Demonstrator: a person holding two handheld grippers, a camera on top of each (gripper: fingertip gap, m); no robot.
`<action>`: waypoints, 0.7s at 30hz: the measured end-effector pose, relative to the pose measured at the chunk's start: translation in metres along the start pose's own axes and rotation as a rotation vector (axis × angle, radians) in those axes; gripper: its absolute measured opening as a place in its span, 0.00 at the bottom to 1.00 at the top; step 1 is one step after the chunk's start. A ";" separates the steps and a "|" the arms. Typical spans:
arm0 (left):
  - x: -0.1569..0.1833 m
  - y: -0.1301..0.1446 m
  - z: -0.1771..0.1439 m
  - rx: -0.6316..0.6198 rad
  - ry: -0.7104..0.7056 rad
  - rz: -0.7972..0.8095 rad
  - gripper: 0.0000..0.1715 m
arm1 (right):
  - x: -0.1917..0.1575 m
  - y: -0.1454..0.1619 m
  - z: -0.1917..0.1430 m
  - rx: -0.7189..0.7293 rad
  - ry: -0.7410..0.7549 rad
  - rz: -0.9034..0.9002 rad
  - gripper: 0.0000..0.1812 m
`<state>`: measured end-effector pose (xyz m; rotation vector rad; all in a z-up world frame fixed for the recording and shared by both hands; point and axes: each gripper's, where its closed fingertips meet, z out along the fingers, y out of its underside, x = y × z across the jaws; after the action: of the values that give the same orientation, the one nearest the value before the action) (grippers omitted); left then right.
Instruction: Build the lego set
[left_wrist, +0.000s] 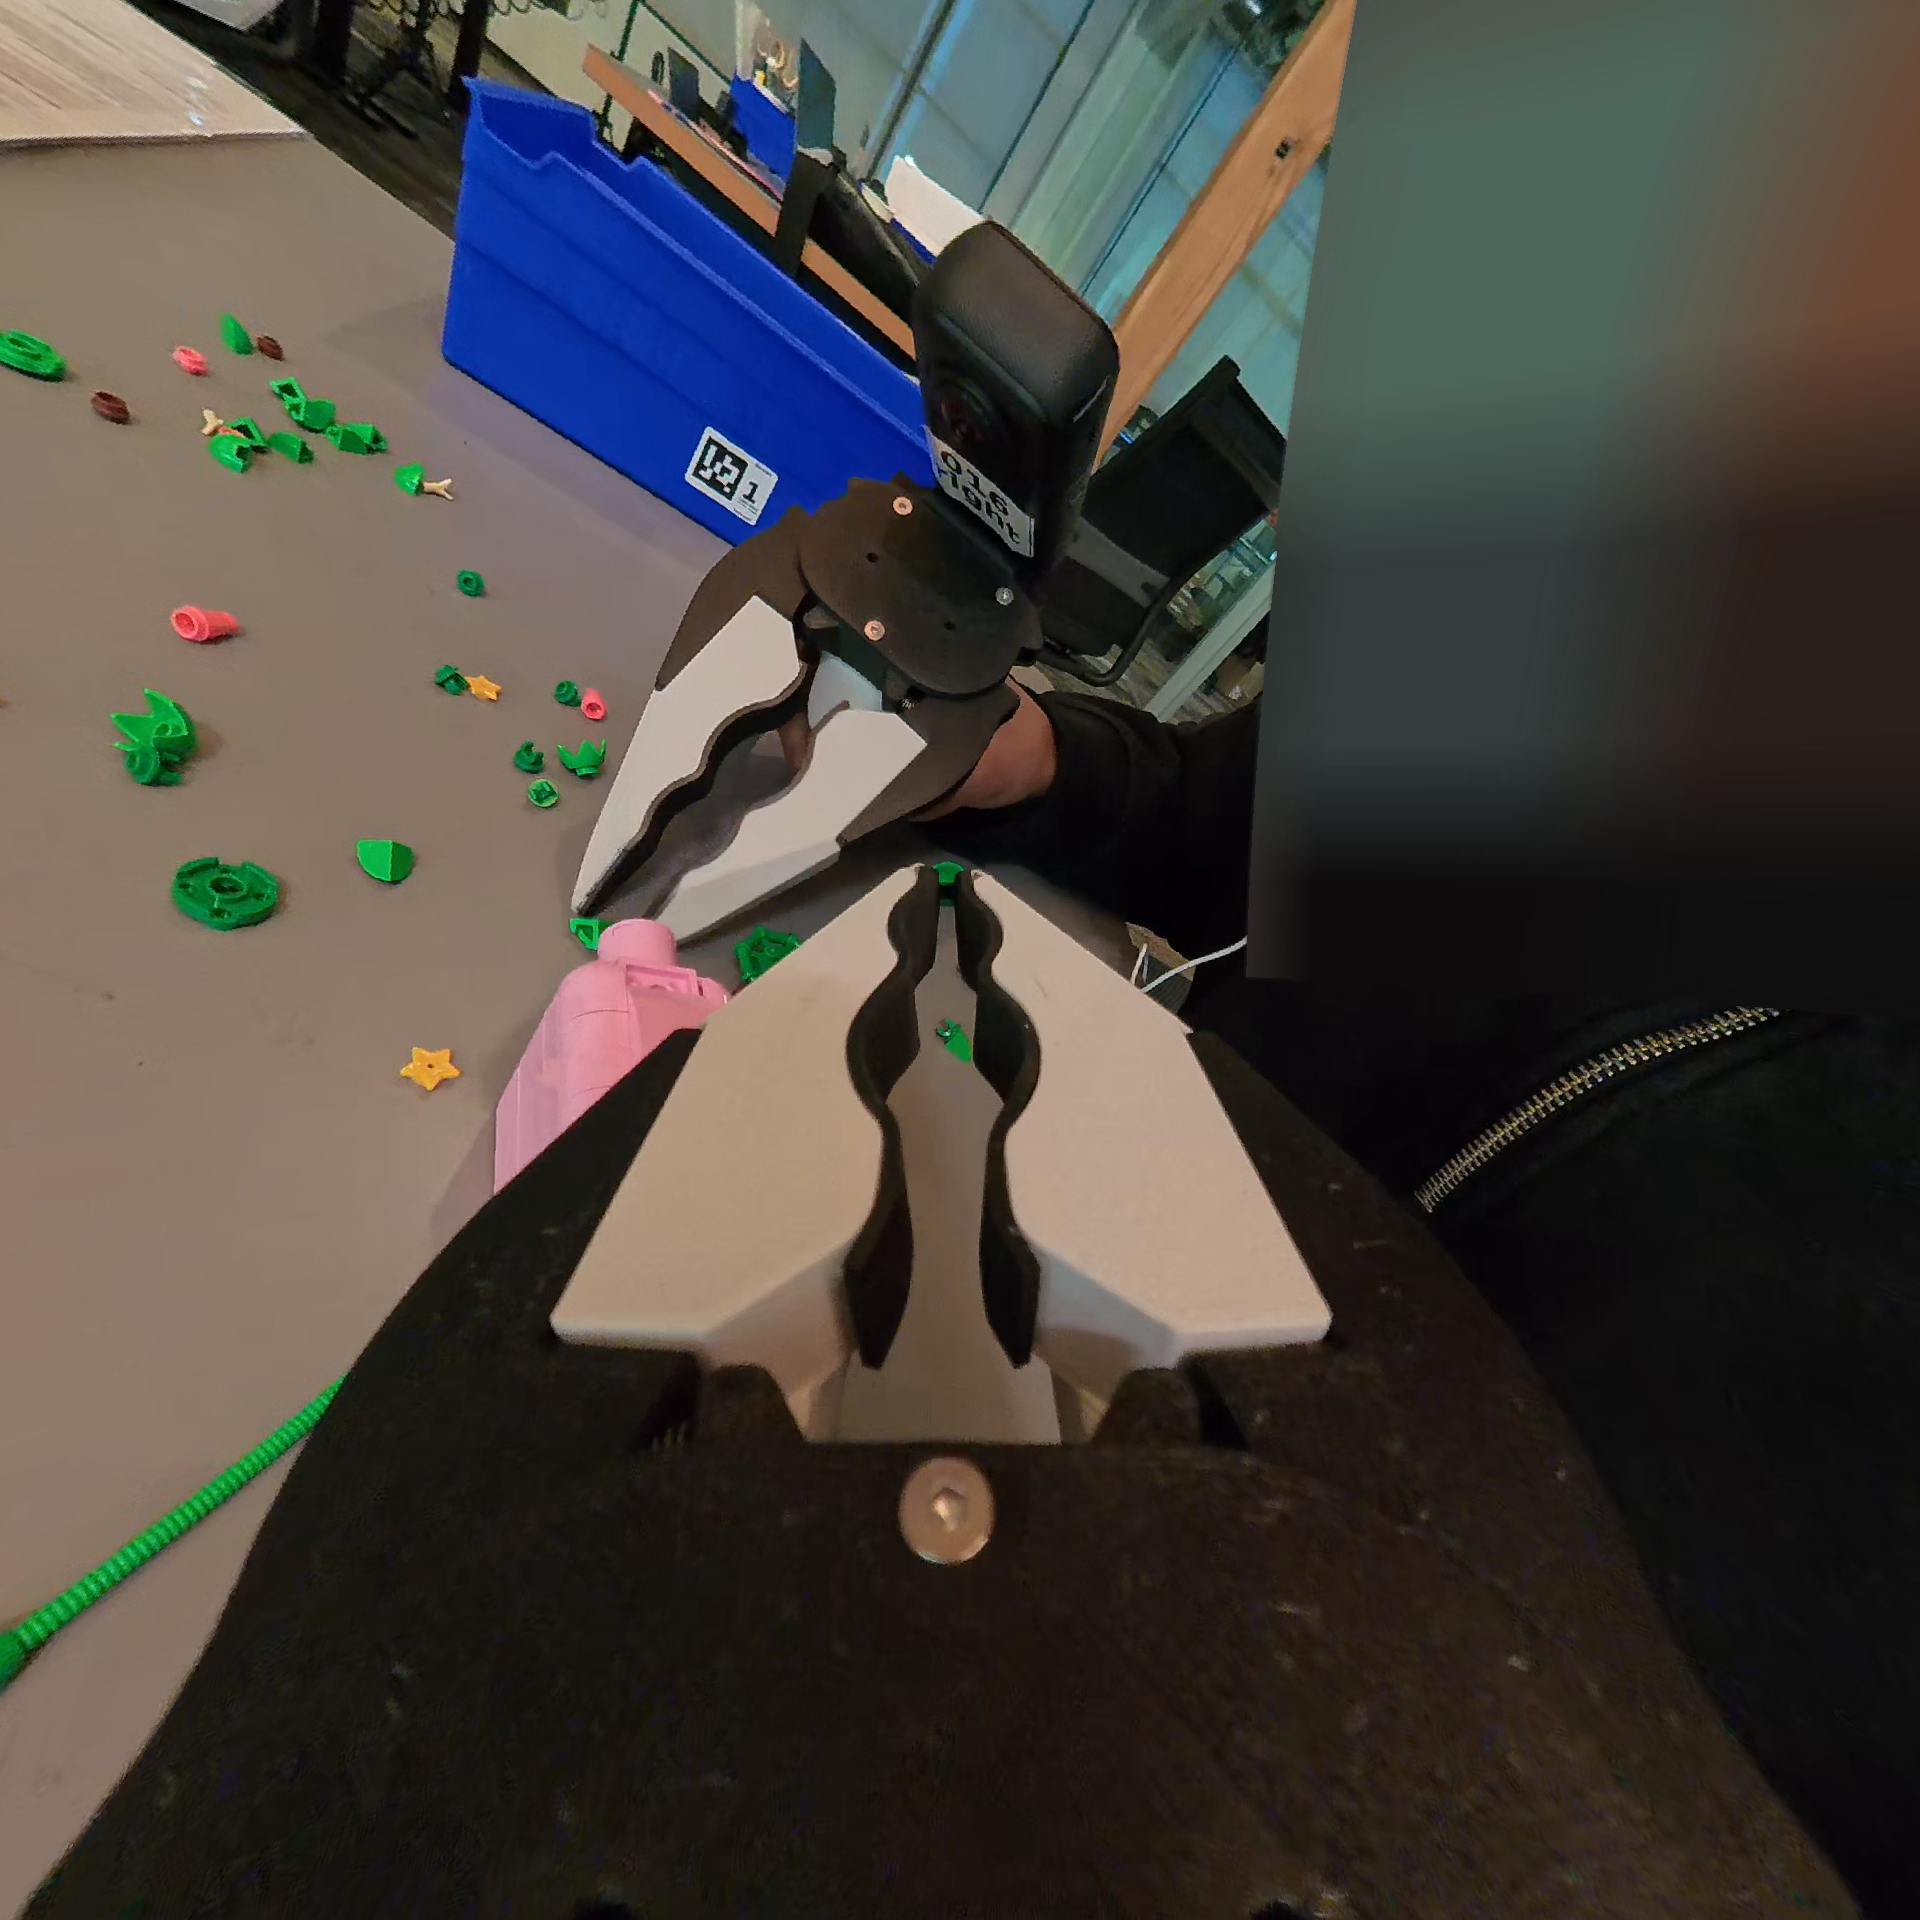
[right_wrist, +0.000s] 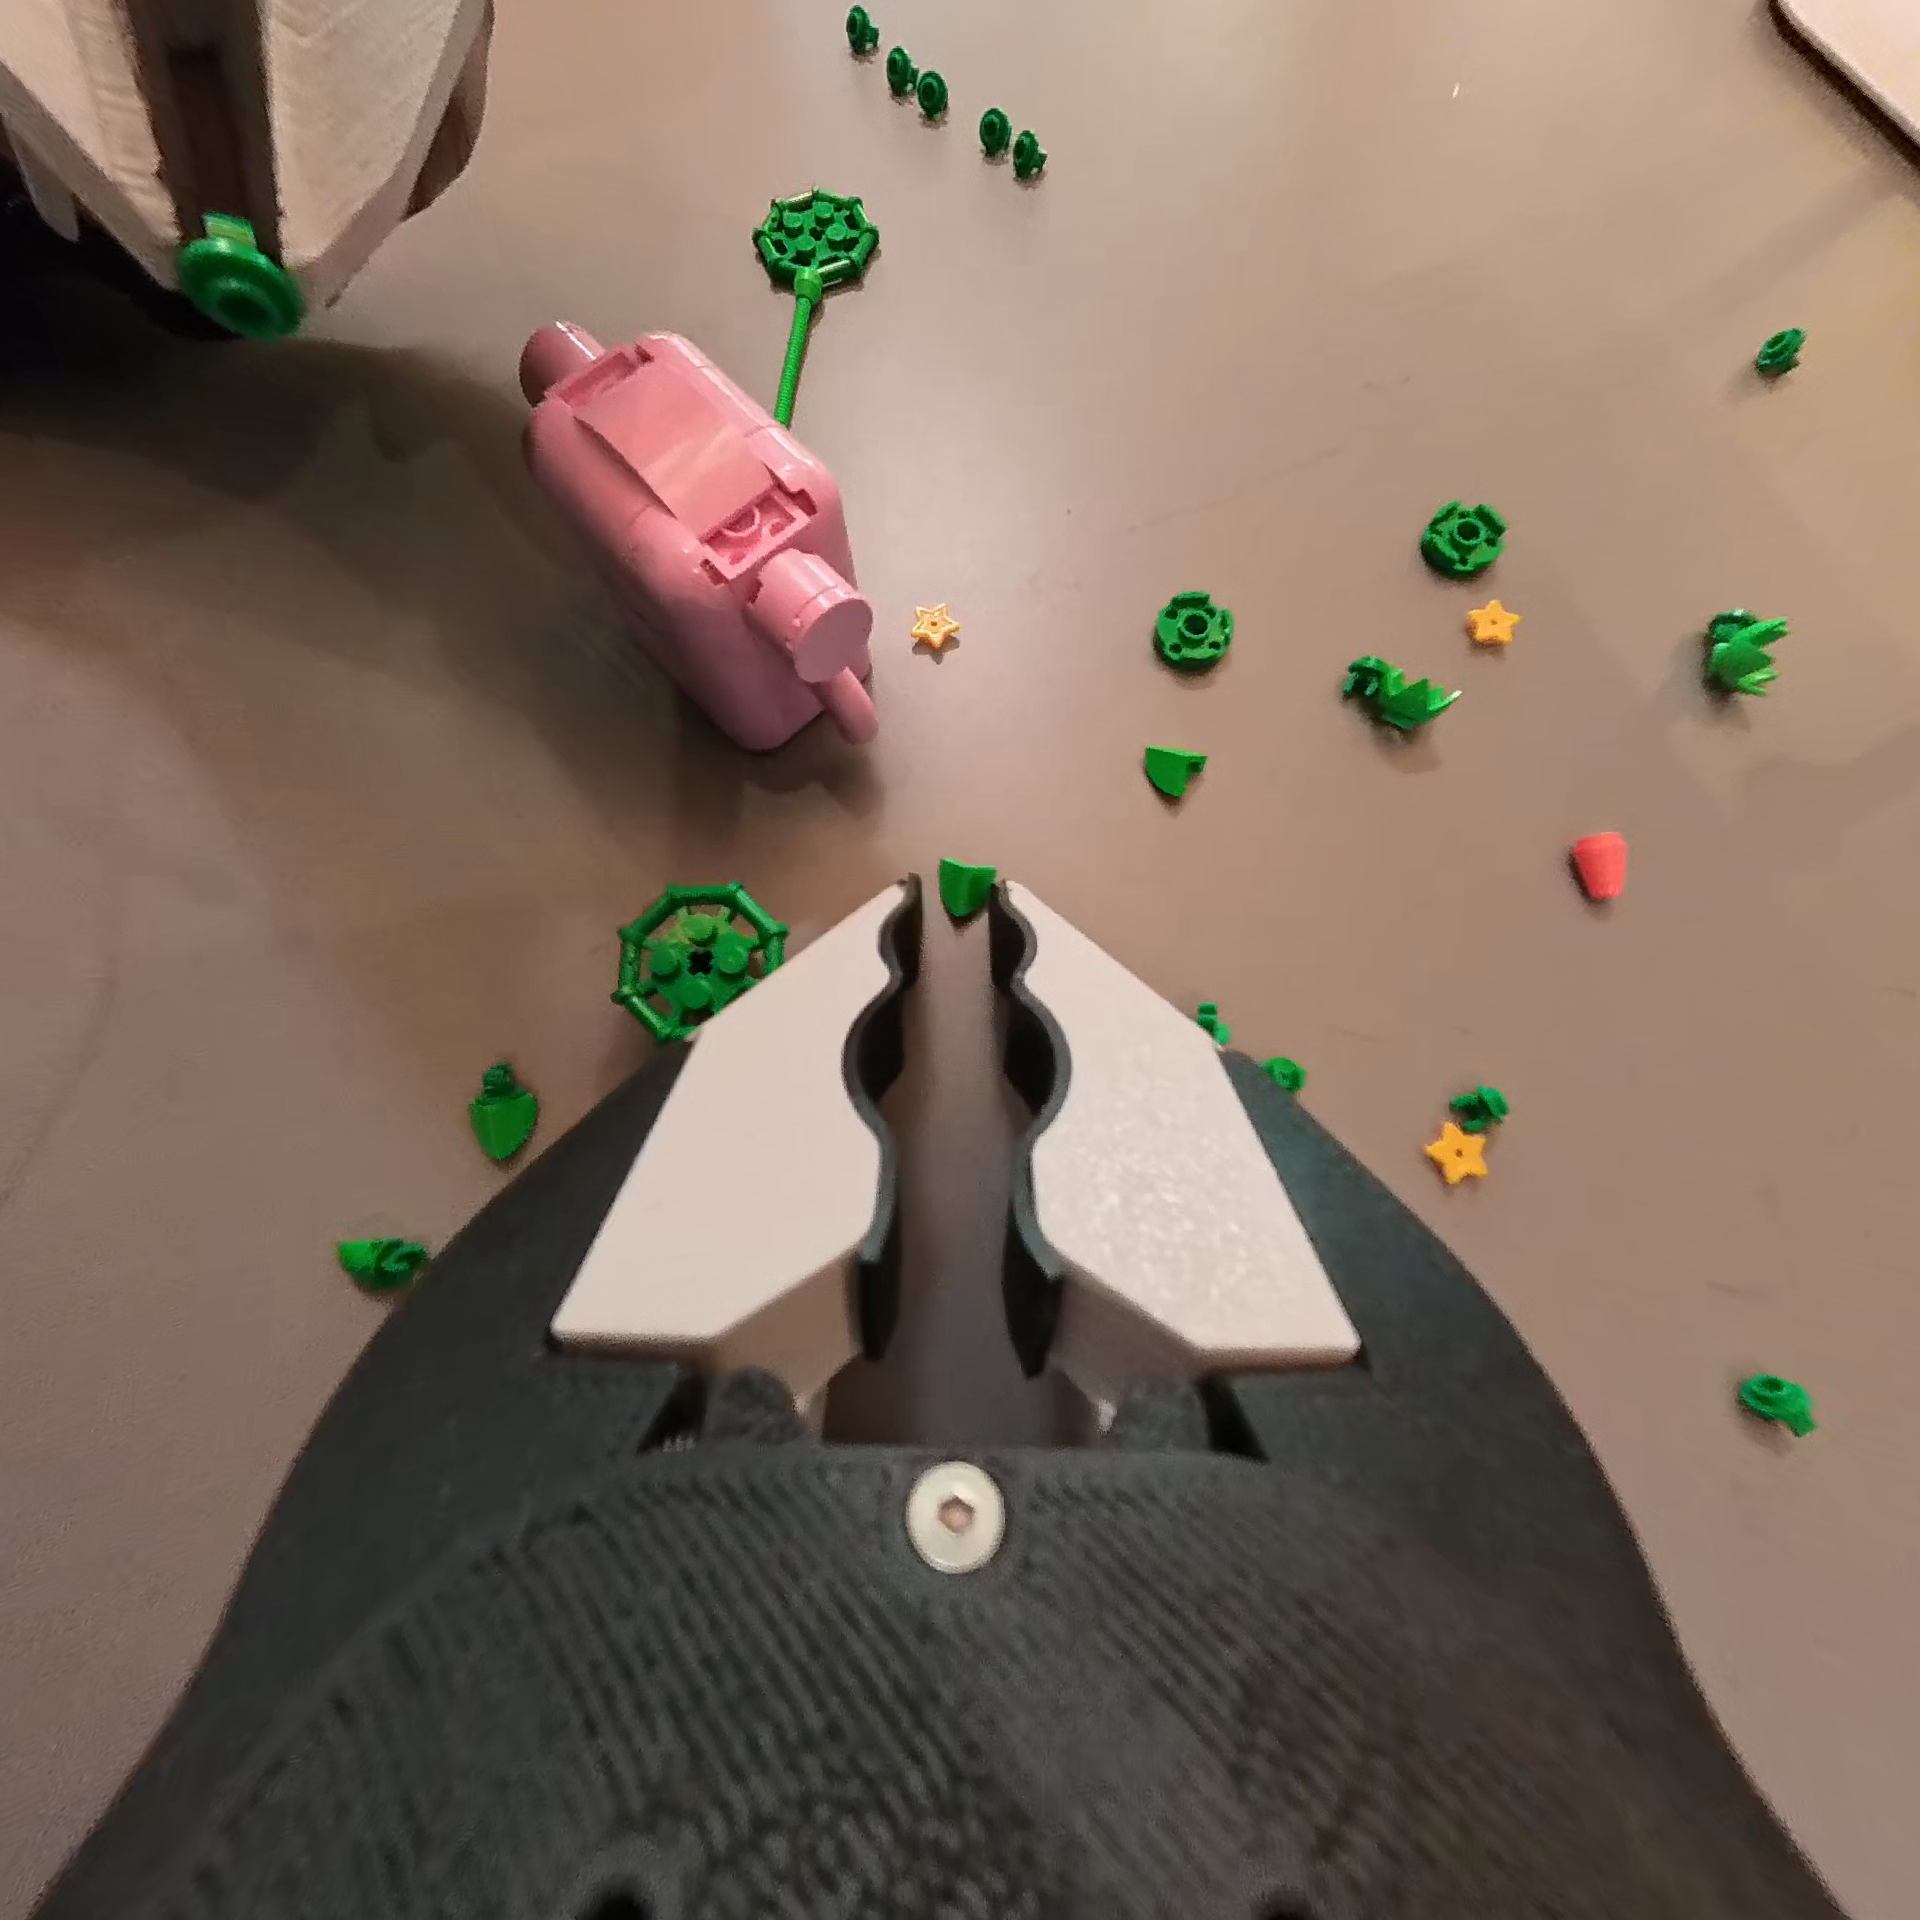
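My left gripper (left_wrist: 945, 878) is shut on a small round green piece (left_wrist: 943, 873); it shows in the right wrist view at the top left, held above the table (right_wrist: 239, 286). My right gripper (right_wrist: 956, 888) has its jaws narrowly apart, closed on a small green leaf piece (right_wrist: 964, 885), tips down at the table. In the left wrist view the right gripper (left_wrist: 623, 914) stands just beyond the pink brick build (left_wrist: 603, 1029). The pink build (right_wrist: 707, 520) lies on its side ahead and to the left of the right gripper.
Loose green, yellow star and red pieces are scattered over the grey table (right_wrist: 1143, 312). A green web piece (right_wrist: 696, 961) lies beside my right finger, another with a stem (right_wrist: 816, 239) beyond the pink build. A blue bin (left_wrist: 644, 301) stands at the back. A green ribbed stem (left_wrist: 156, 1538) lies near left. My right fingertips sit around 11 centimetres from my left ones. My right tips are roughly 12 centimetres from the green ribbed stem (left_wrist: 156, 1538). Look for it in the right wrist view (right_wrist: 796, 345) too.
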<state>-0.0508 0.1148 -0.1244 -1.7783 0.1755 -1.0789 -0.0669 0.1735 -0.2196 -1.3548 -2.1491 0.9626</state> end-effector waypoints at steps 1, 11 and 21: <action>0.000 0.000 0.000 0.000 0.000 0.000 0.00 | 0.000 0.000 0.000 0.001 -0.002 -0.001 0.06; 0.002 -0.001 0.000 0.001 0.003 0.005 0.00 | 0.000 -0.003 0.003 0.004 0.006 -0.012 0.06; 0.002 -0.001 0.000 0.003 0.003 0.006 0.00 | -0.003 -0.003 0.003 0.014 -0.010 -0.056 0.04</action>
<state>-0.0500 0.1137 -0.1221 -1.7723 0.1810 -1.0774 -0.0697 0.1693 -0.2196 -1.2793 -2.1715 0.9626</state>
